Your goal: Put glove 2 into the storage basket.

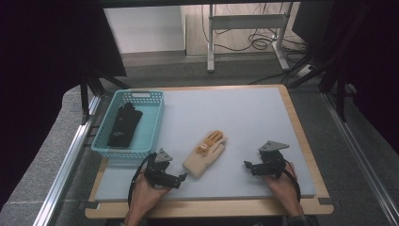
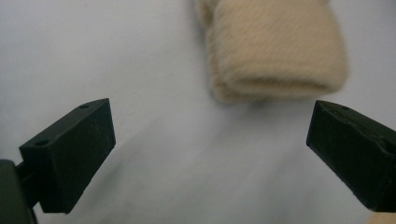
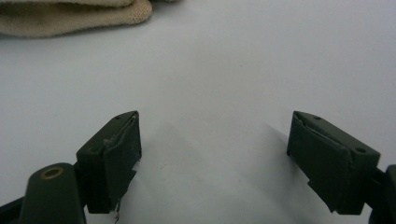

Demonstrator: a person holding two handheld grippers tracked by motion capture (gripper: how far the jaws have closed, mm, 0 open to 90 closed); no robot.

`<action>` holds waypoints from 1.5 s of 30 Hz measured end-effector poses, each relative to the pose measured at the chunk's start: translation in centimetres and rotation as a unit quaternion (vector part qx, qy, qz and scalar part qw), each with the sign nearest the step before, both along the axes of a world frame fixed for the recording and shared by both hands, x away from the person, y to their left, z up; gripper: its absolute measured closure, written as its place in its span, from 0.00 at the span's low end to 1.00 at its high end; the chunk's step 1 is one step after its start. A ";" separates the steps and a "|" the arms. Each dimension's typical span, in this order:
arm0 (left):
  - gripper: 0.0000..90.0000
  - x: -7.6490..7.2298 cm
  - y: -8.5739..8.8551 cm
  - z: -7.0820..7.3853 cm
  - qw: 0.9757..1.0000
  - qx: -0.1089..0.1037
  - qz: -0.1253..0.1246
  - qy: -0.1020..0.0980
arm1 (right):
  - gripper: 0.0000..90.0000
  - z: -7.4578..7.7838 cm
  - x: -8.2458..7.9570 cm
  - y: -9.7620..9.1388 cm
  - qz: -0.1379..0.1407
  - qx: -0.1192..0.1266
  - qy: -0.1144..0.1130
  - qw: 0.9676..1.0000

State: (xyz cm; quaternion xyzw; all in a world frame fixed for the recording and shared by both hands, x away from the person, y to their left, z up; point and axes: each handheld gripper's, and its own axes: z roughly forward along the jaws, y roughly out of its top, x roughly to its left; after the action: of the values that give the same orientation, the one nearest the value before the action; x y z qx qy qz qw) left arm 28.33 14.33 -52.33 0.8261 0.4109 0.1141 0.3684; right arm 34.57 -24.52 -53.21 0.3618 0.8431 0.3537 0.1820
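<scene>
A grey mat is laid over a wooden table whose light edge is left showing along the right and near sides. The table is flanked by metal rails, and grey carpeted floor is seen on both sides. Beyond the far edge, the white legs of a desk frame are set on a paler floor, with black cables trailed between them. Dark curtains are hung at both sides. The scene is evenly lit.
</scene>
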 end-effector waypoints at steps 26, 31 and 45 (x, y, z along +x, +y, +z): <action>0.04 6.9 -8.9 1.2 0.996 0.069 -0.047 0.033 | 0.19 0.0 0.0 0.0 0.001 0.000 0.000 1.000; 0.07 7.7 -10.3 0.1 0.992 0.104 -0.056 0.047 | 0.19 0.0 0.0 0.0 0.000 0.001 0.000 1.000; 0.55 7.1 -10.2 0.6 0.992 0.104 -0.052 0.051 | 0.19 0.0 0.0 0.0 0.000 0.000 0.000 1.000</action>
State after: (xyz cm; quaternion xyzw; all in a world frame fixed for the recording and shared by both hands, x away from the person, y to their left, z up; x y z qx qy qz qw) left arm 35.47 4.11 -51.73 0.8849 0.3715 0.0945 0.2644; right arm 34.56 -24.53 -53.22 0.3615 0.8432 0.3536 0.1825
